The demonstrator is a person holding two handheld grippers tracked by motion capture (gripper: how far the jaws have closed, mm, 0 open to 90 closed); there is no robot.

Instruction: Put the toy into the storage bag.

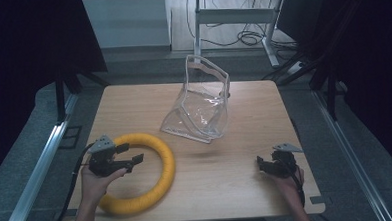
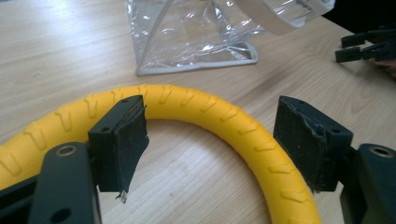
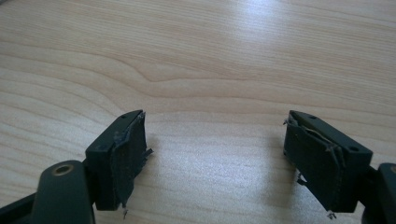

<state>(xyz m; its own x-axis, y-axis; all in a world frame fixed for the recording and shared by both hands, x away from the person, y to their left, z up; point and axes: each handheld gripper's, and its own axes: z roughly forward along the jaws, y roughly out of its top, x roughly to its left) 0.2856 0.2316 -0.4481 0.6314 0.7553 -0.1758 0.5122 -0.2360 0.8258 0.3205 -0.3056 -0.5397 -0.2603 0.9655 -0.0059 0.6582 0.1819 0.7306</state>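
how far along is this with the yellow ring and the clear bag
Nothing looks done yet: the yellow ring lies flat on the table, apart from the clear bag. In hand: the left claw hovers open over the ring without gripping it. The right claw is open over bare wood. Left: probably grasping the ring and moving it.

The square light-wood surface [image 1: 247, 183] stood on grey carpet floor [image 1: 132, 68]; dark curtains [image 1: 26, 53] flanked it, and a white-framed desk [image 1: 235, 16] with tangled cables [image 1: 248, 37] stood behind.
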